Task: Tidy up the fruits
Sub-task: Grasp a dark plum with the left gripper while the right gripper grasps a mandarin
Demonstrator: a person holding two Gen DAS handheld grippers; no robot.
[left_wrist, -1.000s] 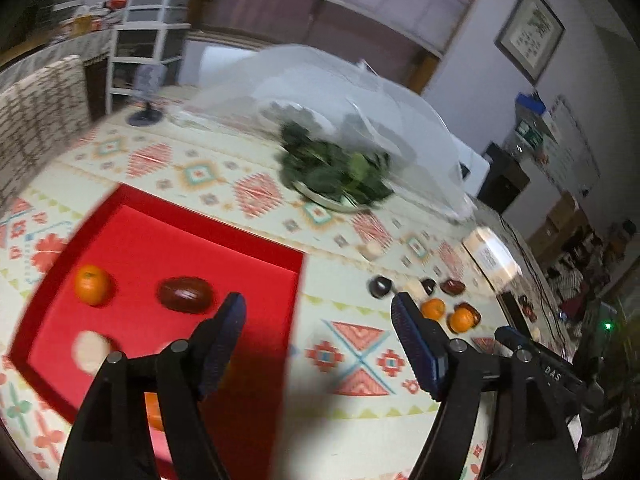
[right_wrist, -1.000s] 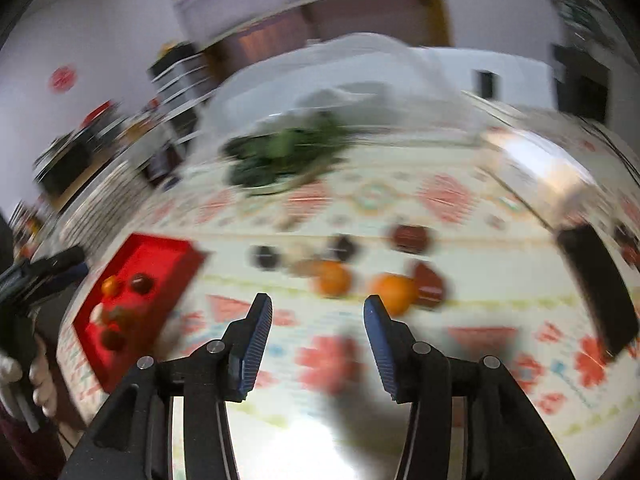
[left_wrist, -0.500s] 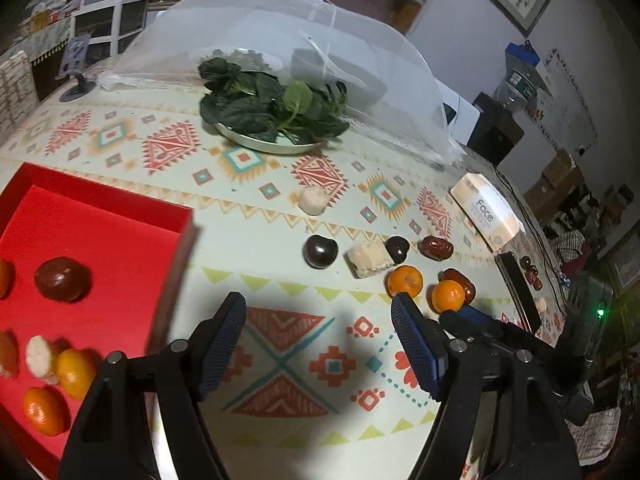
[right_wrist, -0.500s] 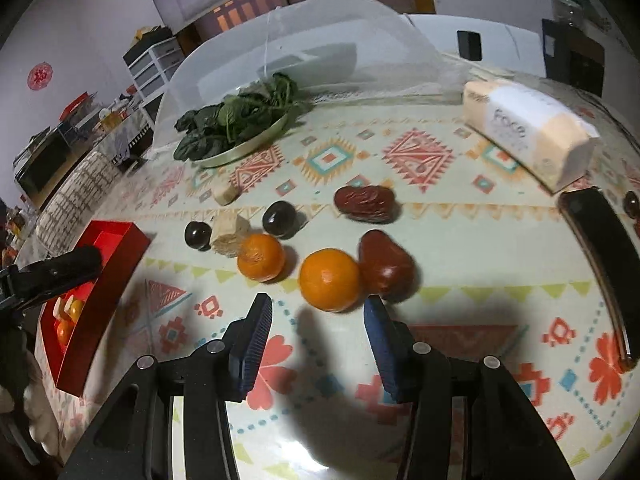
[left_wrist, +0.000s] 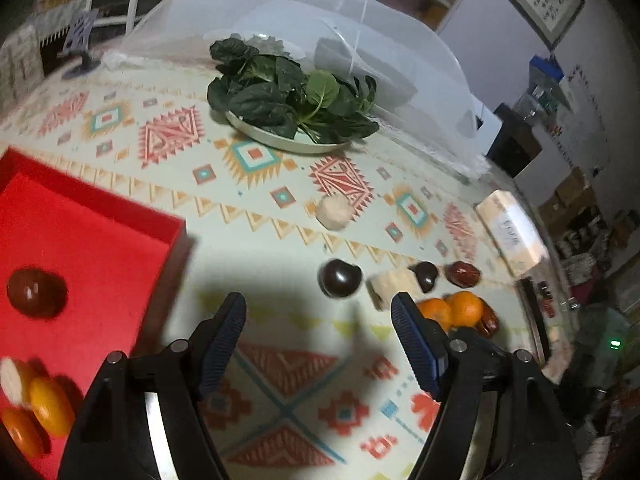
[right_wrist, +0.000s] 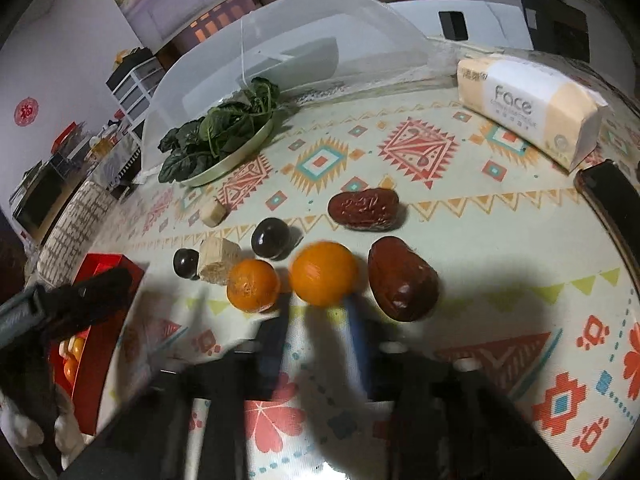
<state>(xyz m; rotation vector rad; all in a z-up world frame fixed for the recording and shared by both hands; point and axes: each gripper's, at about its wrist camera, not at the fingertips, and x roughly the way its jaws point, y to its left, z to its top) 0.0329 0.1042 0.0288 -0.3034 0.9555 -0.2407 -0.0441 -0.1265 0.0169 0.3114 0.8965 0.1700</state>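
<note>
- Partly done: red tray (left_wrist: 92,216) at 9 o'clock on the bench (left_wrist: 280,380) already has a dark round fruit (left_wrist: 37,292), two or three small oranges (left_wrist: 50,406) and a pale piece (left_wrist: 10,380) in it
- Left to move, by the look of it: loose cluster at 2 o'clock of the left gripper (left_wrist: 318,338) w/ two dark round fruits (left_wrist: 340,283), two pale chunks (left_wrist: 390,286), two red dates (right_wrist: 364,208), two oranges; one more pale chunk (left_wrist: 334,212) sits apart at 12 o'clock
- Right gripper (right_wrist: 318,312): jaws have just been closing, blurred in right wrist view; they reach the underside of the bigger orange (right_wrist: 323,273), which sits btw the tips. Looks like a grip on it or very nearly, can't tell if pads are fully pressing
- Smaller orange (right_wrist: 253,285) just beside it at 9 o'clock, big date (right_wrist: 402,280) just beside at 3 o'clock; nudging either is a risk
- Left gripper: jaws wide apart, nothing btw them, over bare bench btw tray and cluster
- Plate of greens (left_wrist: 292,96), mesh food cover (left_wrist: 304,32) and tissue pack (right_wrist: 528,108) at 12–2 o'clock prob not part of the job
- Judgement: roughly a third in; next is carrying this orange to the tray
</note>
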